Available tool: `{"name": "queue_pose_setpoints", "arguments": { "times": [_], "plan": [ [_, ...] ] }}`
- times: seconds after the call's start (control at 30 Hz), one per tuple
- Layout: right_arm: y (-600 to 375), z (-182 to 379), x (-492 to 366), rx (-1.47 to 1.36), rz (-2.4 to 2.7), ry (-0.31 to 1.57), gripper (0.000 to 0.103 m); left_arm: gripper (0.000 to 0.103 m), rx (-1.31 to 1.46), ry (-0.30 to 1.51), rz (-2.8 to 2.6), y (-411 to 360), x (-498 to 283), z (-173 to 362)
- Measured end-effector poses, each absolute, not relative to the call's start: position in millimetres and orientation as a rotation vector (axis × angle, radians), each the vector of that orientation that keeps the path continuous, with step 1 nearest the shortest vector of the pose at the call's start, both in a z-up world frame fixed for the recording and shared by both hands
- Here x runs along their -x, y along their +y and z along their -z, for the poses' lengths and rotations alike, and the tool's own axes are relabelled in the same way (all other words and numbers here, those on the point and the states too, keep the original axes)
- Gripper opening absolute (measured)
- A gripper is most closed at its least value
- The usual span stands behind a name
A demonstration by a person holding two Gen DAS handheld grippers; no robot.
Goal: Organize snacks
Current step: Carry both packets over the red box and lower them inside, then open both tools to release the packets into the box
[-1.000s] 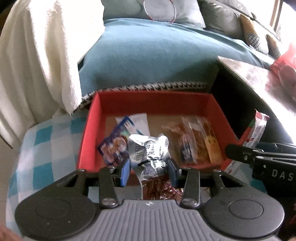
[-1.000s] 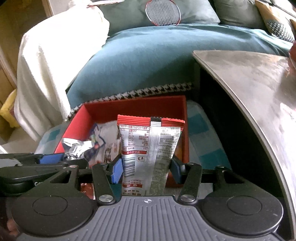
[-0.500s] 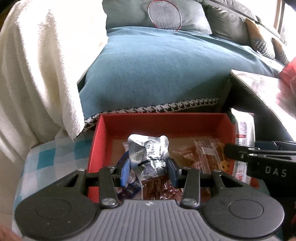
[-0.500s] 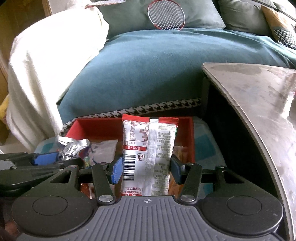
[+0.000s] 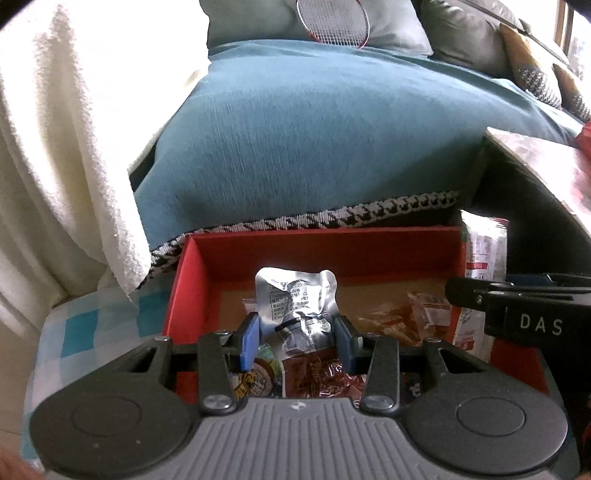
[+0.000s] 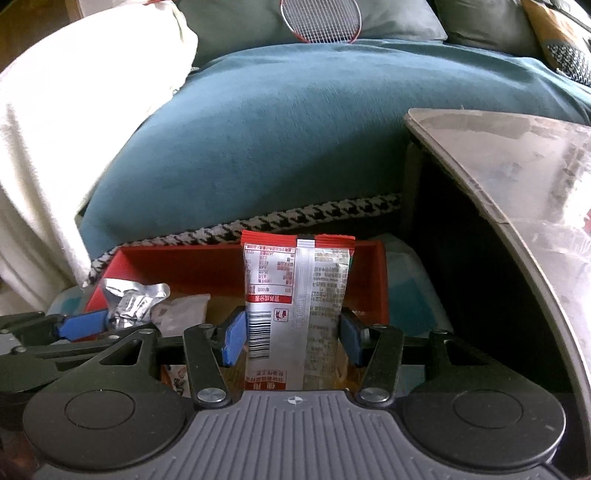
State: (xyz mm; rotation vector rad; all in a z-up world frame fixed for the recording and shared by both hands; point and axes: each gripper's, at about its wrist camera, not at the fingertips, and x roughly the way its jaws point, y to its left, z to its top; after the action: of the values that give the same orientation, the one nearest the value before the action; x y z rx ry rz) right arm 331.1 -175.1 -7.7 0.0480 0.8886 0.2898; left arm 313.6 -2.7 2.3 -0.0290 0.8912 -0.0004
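My left gripper (image 5: pixel 297 338) is shut on a crumpled silver snack pouch (image 5: pixel 297 302), held over the near part of a red box (image 5: pixel 317 251). The box holds several snack packets, among them clear packs of orange snacks (image 5: pixel 406 317) and a cartoon-printed pack (image 5: pixel 255 380). My right gripper (image 6: pixel 291 334) is shut on a tall red-and-white snack packet (image 6: pixel 295 295), upright over the right side of the red box (image 6: pixel 184 264). The silver pouch (image 6: pixel 129 301) and the left gripper's blue pad show at the left of the right wrist view. The red-and-white packet (image 5: pixel 484 254) appears at the right of the left wrist view.
The box rests on a blue-checked cloth (image 5: pixel 81 328). A teal sofa cushion (image 5: pixel 314 140) with houndstooth trim lies right behind it, a white blanket (image 5: pixel 55 166) to the left. A brown tabletop (image 6: pixel 517 177) juts in at the right. A racket (image 6: pixel 319 18) lies on the sofa.
Both grippers have moved forward over the box, each keeping its packet. The box's far wall and the sofa now sit closer, and more of the box floor is hidden beneath the grippers.
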Motion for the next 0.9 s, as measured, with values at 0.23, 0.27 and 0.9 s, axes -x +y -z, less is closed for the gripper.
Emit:
{"name": "queue_pose_setpoints", "arguments": {
  "times": [0.23, 0.27, 0.9],
  "plan": [
    [-171, 21, -337, -0.031, -0.287, 0.923, 0.061, 0.037, 0.016, 0.923, -0.012, -3, -322, 13],
    [-172, 22, -338, -0.031, -0.285, 0.927, 0.062, 0.037, 0.015, 0.931, -0.008, -3, -324, 14],
    [-190, -10, -292, -0.020, -0.268, 0.884, 0.086, 0.062, 0.027, 0.900, 0.009, 7, -280, -18]
  ]
}}
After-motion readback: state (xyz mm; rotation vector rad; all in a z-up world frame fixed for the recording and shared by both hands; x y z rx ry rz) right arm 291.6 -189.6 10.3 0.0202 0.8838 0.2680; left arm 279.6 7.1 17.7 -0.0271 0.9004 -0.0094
